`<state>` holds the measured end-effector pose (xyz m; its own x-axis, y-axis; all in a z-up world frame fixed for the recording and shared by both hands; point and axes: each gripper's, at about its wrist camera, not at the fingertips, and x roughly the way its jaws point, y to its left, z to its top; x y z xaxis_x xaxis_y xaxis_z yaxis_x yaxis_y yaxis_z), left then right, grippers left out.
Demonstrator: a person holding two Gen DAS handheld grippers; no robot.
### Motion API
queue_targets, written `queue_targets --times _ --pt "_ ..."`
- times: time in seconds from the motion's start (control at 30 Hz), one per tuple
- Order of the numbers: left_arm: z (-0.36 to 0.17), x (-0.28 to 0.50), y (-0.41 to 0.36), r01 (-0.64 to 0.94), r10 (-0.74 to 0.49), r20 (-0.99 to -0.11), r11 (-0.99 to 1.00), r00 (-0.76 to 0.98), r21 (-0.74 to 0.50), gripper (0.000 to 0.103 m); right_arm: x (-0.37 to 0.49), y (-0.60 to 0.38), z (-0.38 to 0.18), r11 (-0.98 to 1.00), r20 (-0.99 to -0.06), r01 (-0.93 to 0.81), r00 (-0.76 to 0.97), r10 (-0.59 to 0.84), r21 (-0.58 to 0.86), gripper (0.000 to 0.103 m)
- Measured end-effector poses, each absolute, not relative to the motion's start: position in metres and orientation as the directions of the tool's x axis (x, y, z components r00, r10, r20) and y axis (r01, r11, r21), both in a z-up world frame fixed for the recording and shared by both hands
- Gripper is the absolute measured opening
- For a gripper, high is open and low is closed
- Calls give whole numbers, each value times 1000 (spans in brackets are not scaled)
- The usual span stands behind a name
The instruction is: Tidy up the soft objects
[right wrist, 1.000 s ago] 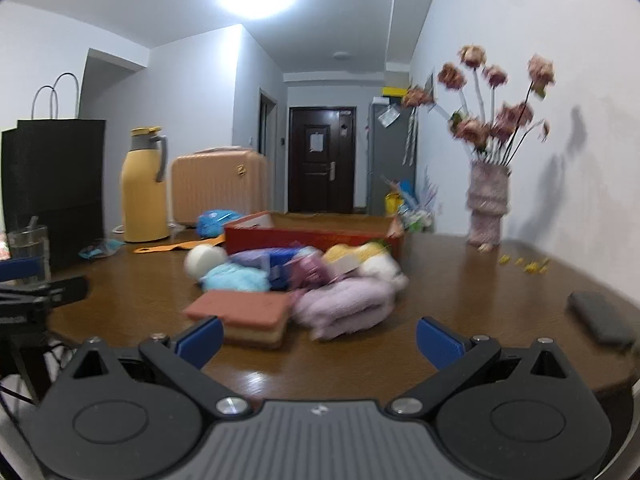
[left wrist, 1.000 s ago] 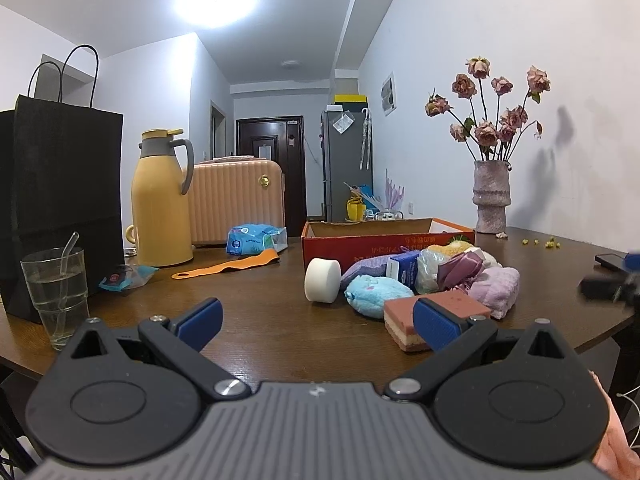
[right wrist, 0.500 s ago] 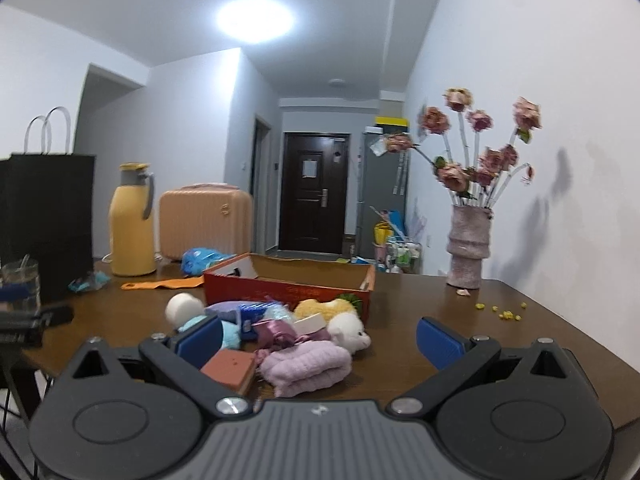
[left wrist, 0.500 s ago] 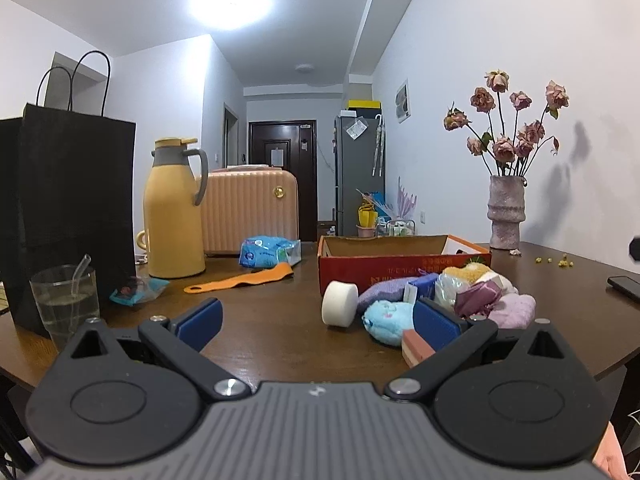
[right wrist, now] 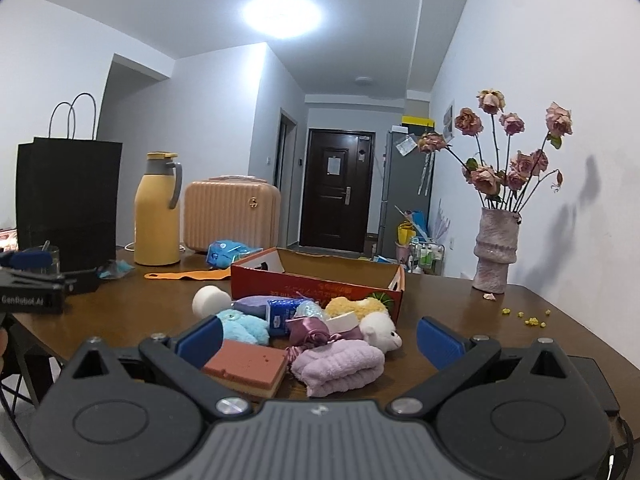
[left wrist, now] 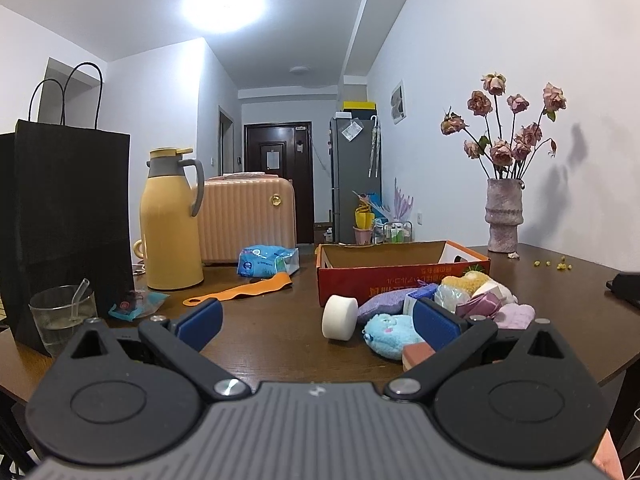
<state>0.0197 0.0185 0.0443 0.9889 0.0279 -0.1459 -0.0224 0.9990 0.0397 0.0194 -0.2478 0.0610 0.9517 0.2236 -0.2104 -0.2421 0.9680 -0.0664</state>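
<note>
A pile of soft objects lies on the brown table in front of an open red cardboard box [right wrist: 316, 280] [left wrist: 400, 276]. It holds a red-brown sponge [right wrist: 248, 366], a lilac towel [right wrist: 340, 364], a blue plush [right wrist: 244, 326] [left wrist: 390, 334], a white round sponge [left wrist: 339, 317] [right wrist: 210, 300], a white plush [right wrist: 380, 330], a purple ribbon [right wrist: 312, 330] and a blue packet [right wrist: 282, 314]. My right gripper [right wrist: 318, 340] is open and empty, just short of the pile. My left gripper [left wrist: 316, 324] is open and empty, left of the pile; it also shows in the right wrist view [right wrist: 32, 280].
A yellow thermos [left wrist: 170, 220], a peach suitcase [left wrist: 246, 220], a black paper bag [left wrist: 60, 220] and a glass with a straw [left wrist: 62, 316] stand at the left. An orange strap [left wrist: 244, 290] and a blue bag [left wrist: 266, 260] lie mid-table. A vase of roses [right wrist: 496, 250] stands back right; a dark phone [left wrist: 626, 284] lies right.
Both grippers have pulled back and risen; the pile looks farther and lower in both views. The right view has swung so the pile sits between its fingers. Both stay open.
</note>
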Motion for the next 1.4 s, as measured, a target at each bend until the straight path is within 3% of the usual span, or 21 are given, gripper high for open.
queue_targets --times 0.47,0.77,0.9,0.97,1.07,1.17,1.23,1.4 --pt "28 25 16 17 -10 -196 999 981 31 103 23 -240 35 967 -259 -252 937 235 -33 103" --pt "10 97 9 137 -127 -313 991 941 11 103 70 -229 16 960 -295 -280 918 265 -9 103" --pt "6 133 10 195 -224 -412 974 883 -112 84 107 -225 8 945 -350 -314 879 324 86 91" --pt "1 150 6 220 -270 -459 962 847 -160 73 125 -225 5 930 -375 -333 851 367 152 72" --pt "-7 170 0 242 -323 -509 945 798 -219 60 152 -223 -1 908 -427 -351 802 418 229 55" --pt "-14 181 -3 264 -375 -525 924 764 -277 55 172 -222 -8 889 -469 -352 757 455 293 50" --pt "-15 186 -1 298 -439 -520 894 732 -336 28 183 -223 -13 871 -498 -342 720 484 351 48" --pt "3 188 1 293 -457 -519 882 723 -369 28 189 -225 -6 857 -512 -351 692 509 378 38"
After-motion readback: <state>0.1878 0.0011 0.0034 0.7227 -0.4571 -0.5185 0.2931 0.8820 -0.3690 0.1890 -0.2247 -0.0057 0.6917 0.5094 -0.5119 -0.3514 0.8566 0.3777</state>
